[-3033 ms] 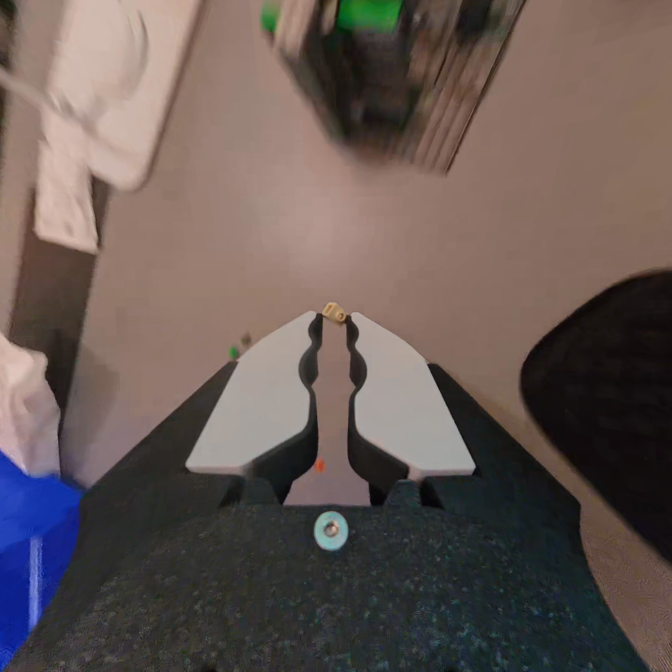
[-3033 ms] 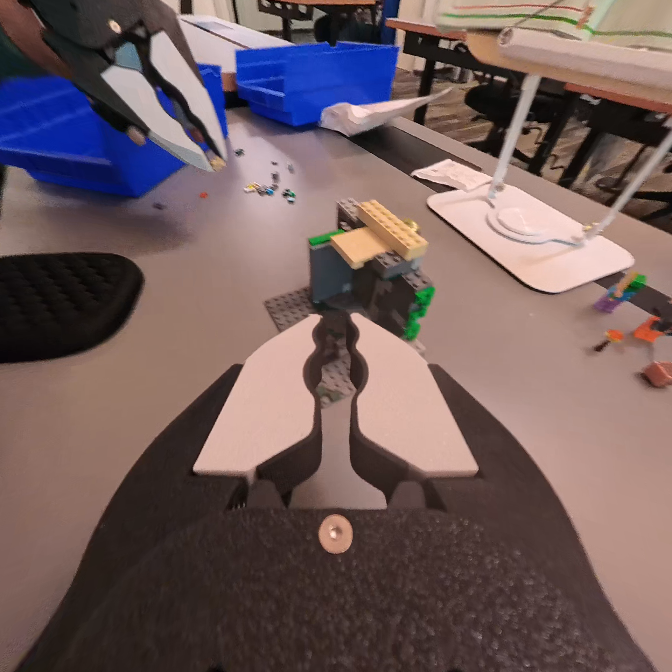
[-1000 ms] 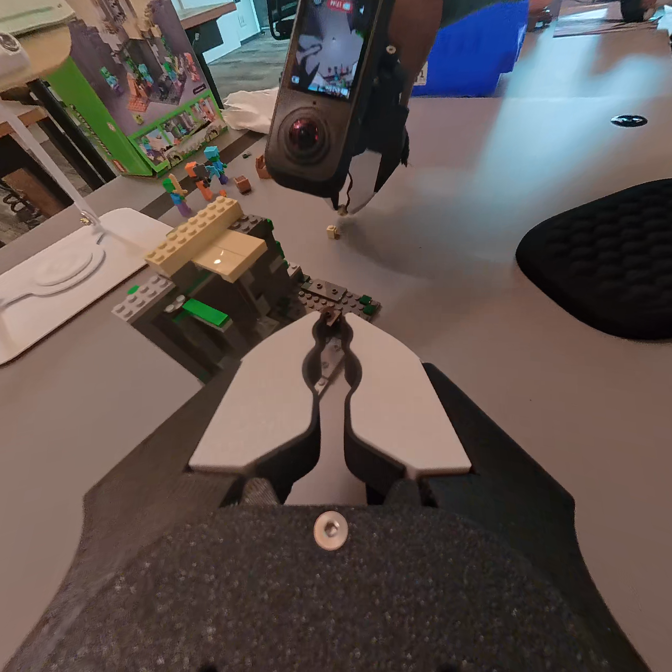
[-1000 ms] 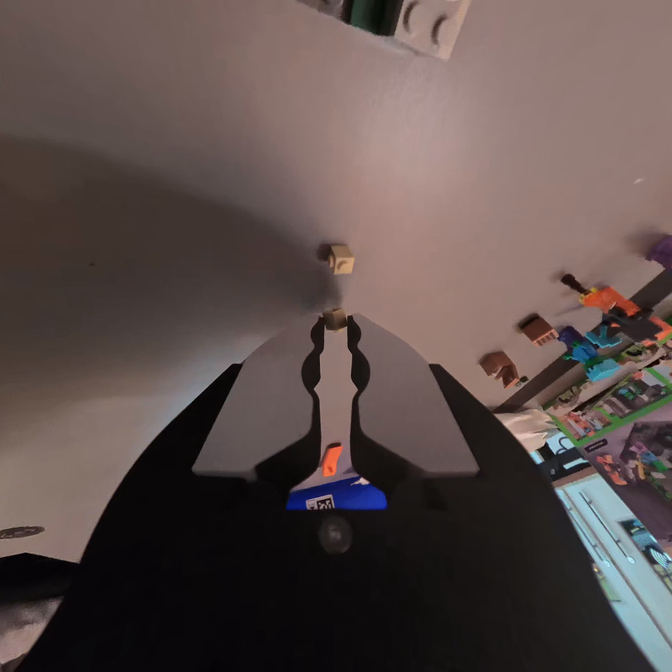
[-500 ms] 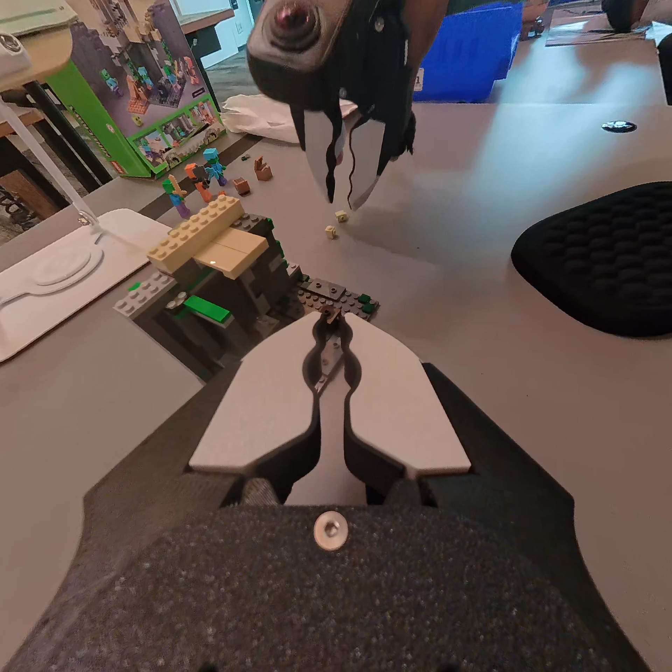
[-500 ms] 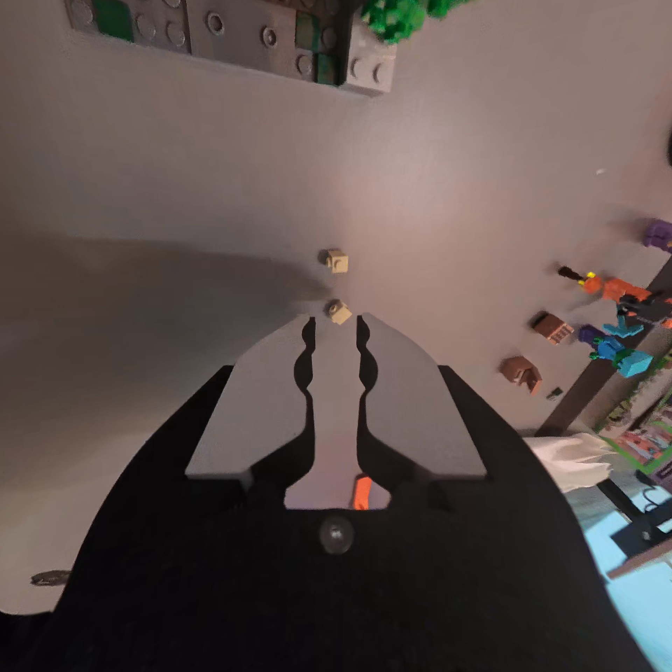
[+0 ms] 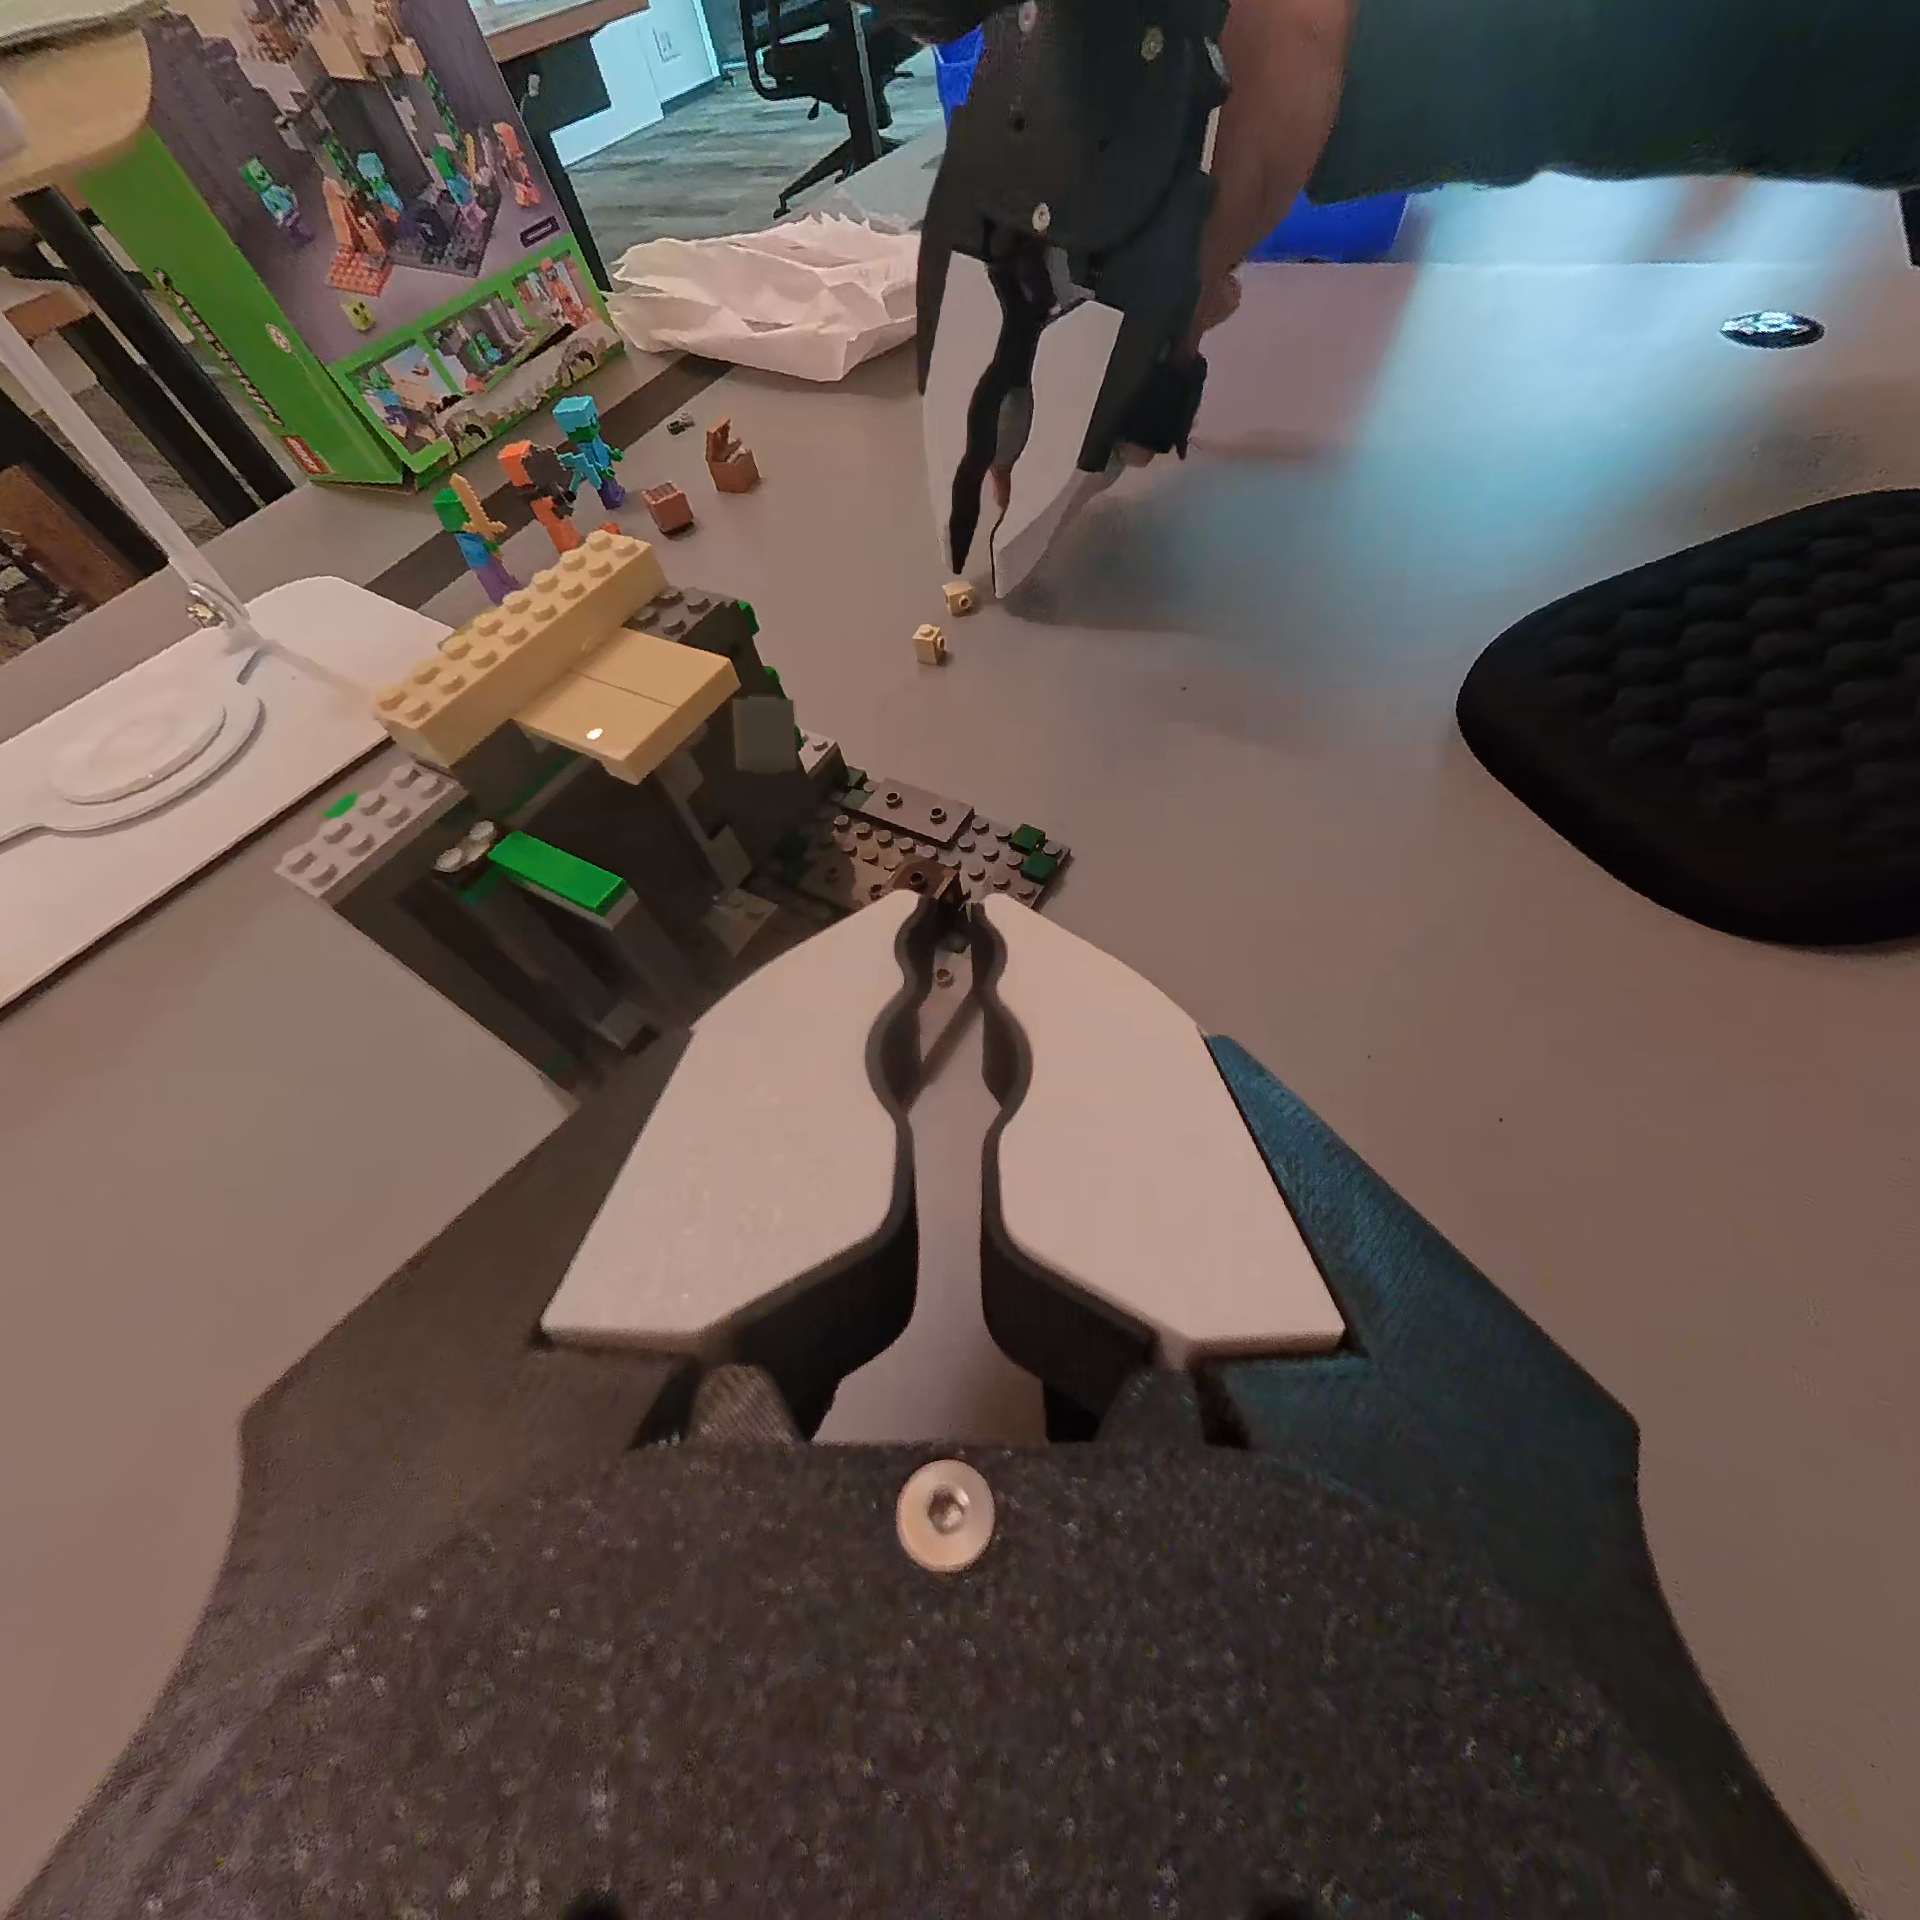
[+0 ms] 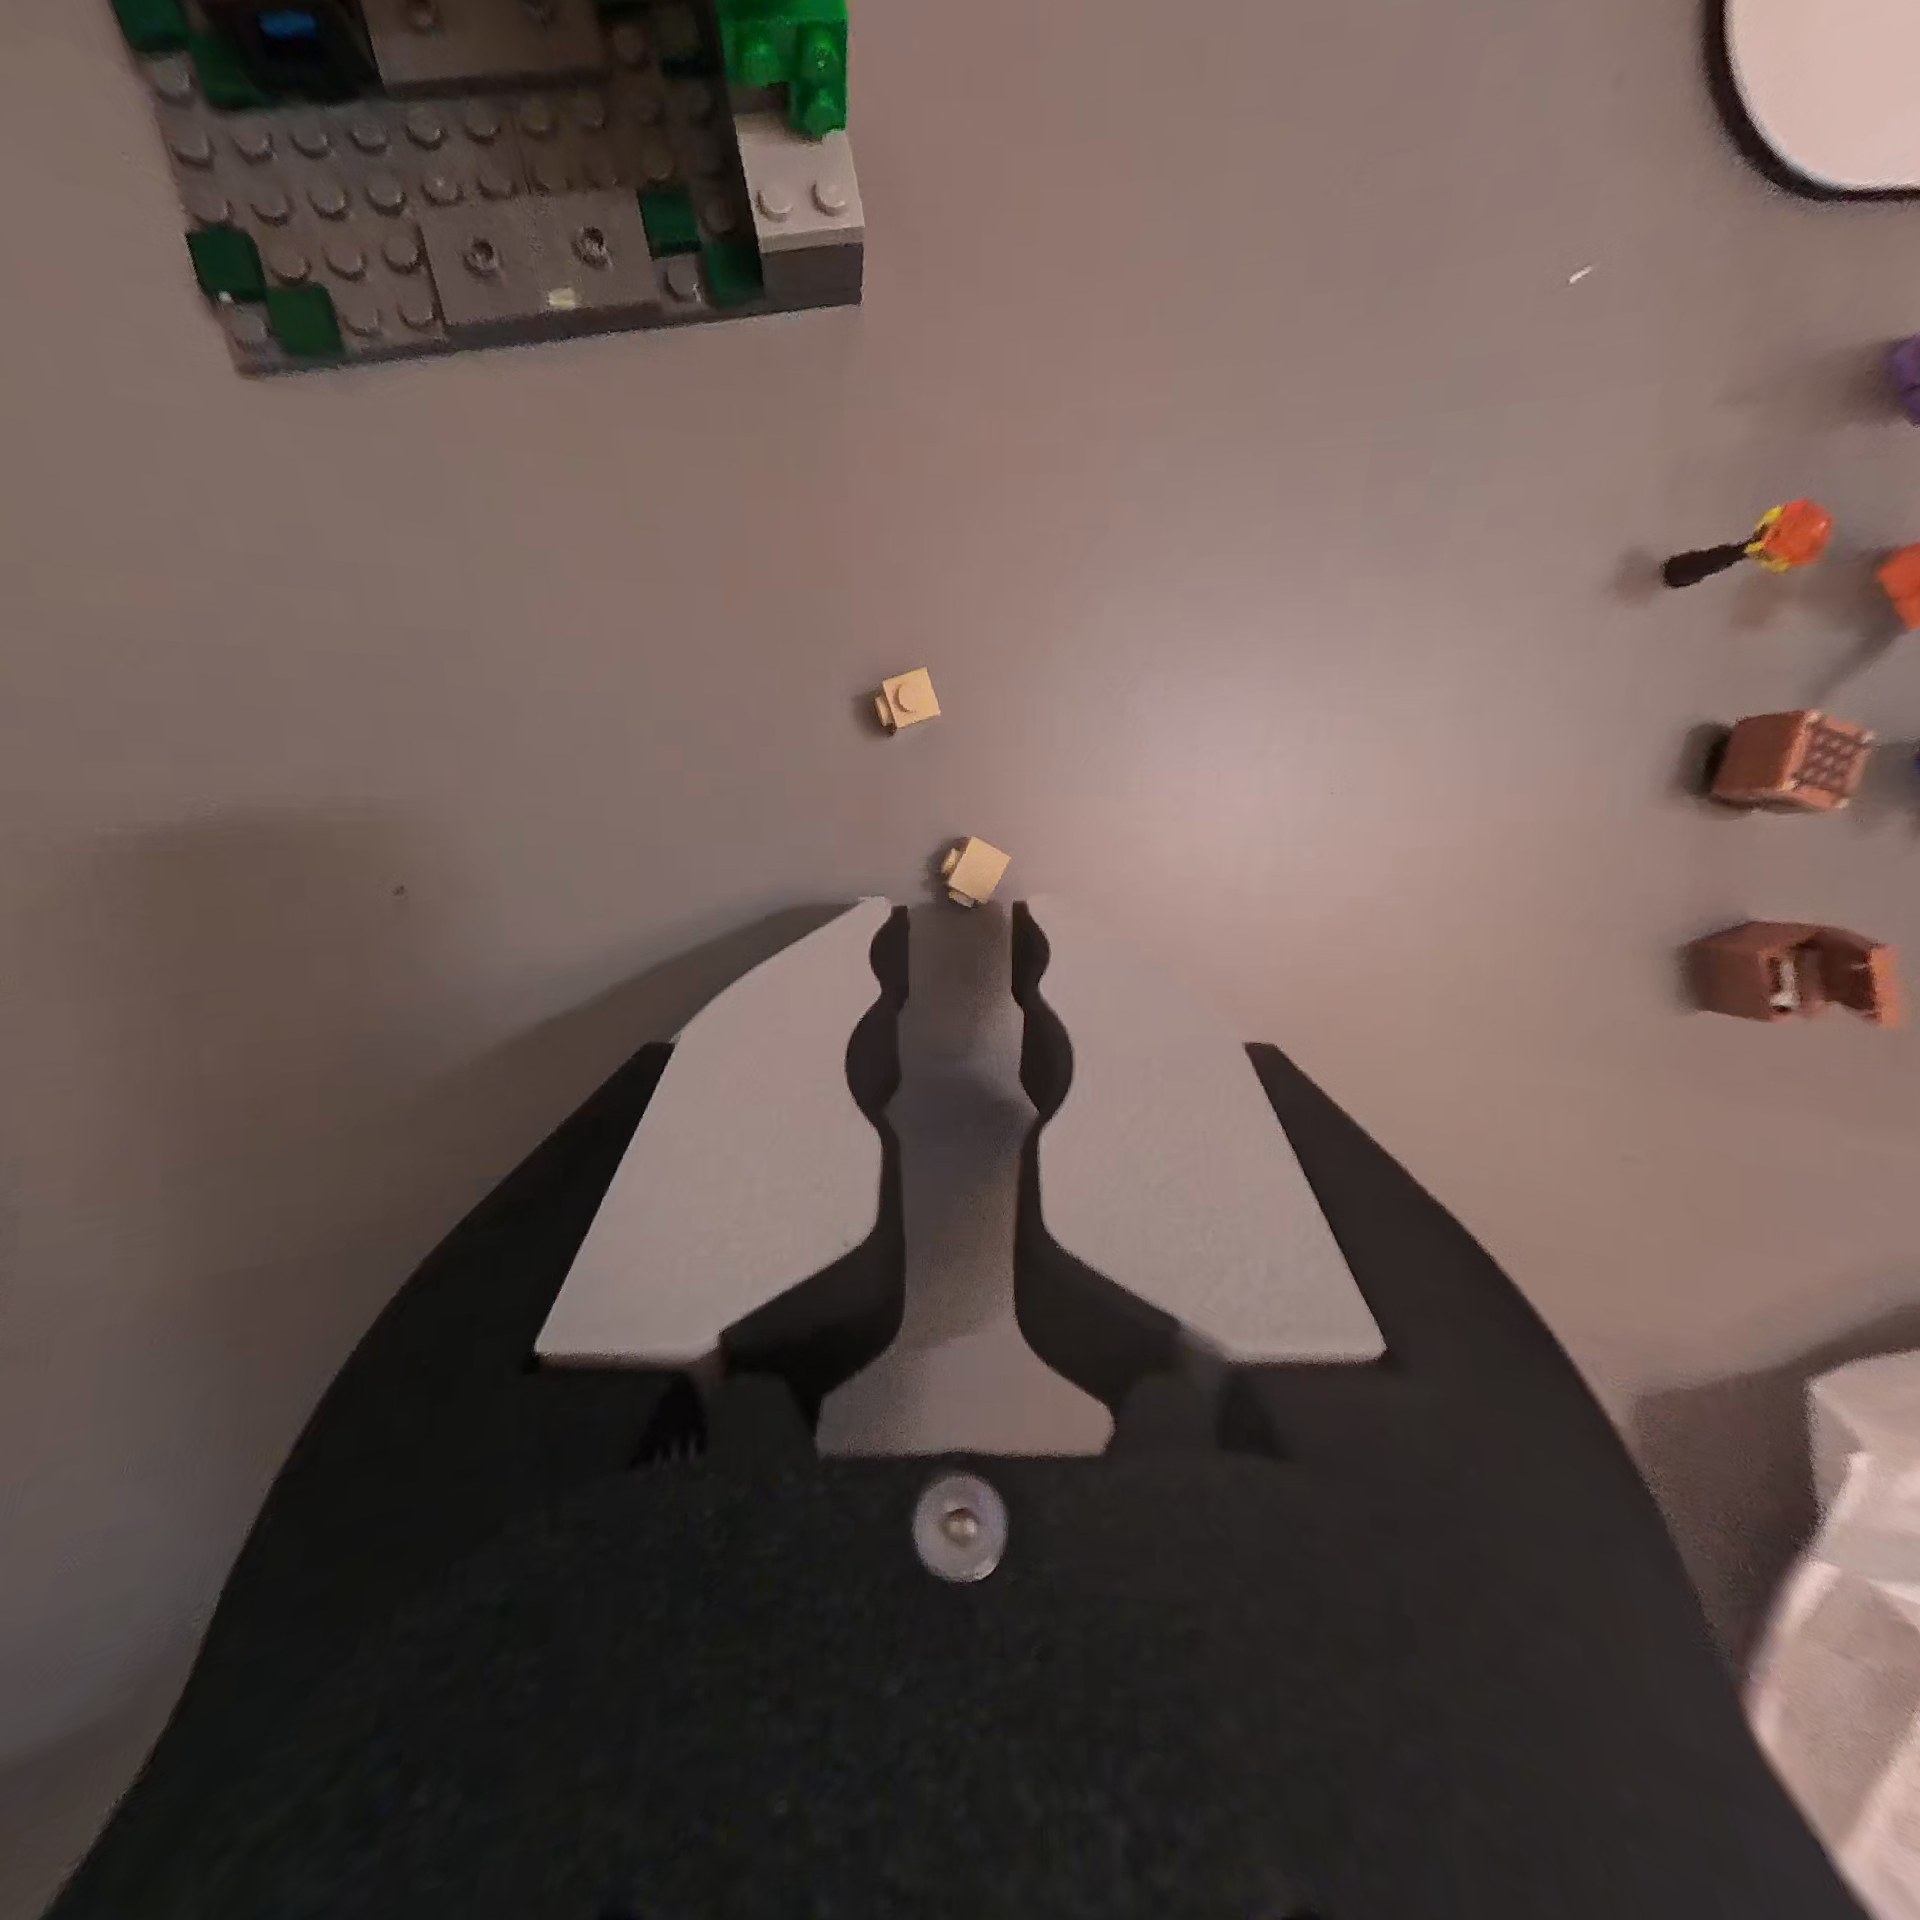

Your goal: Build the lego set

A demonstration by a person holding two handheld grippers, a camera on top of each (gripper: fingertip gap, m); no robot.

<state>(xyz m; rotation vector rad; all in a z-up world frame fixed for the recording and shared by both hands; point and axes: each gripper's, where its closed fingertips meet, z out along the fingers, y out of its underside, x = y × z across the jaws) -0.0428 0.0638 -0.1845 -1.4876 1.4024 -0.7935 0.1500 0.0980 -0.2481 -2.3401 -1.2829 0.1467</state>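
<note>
Closest to you, your left gripper (image 7: pixel 945 920) has its grey jaws pinched almost together on a small dark piece (image 7: pixel 948 896), the tips right at the near edge of the dark grey studded baseplate (image 7: pixel 940 831) of the half-built lego model. Just behind that baseplate rises the grey and green block structure (image 7: pixel 623 790) with its tan brick roof (image 7: pixel 525 649). Beyond the model, out on the grey tabletop (image 7: pixel 1299 748), two tiny tan single-stud bricks (image 7: pixel 930 643) sit close together but apart. Your right gripper (image 8: pixel 958 906) points down at the farther one (image 8: pixel 975 871), jaws set narrowly apart with nothing between them, the brick lying just off the tips. The other tan brick (image 8: pixel 910 701) lies between that one and the baseplate (image 8: pixel 499 239). Farther from the model stand two brown pieces (image 7: pixel 727 462), then the colourful minifigures (image 7: pixel 582 447), a crumpled white bag (image 7: pixel 769 296) and the green and grey picture box (image 7: pixel 343 229)
</note>
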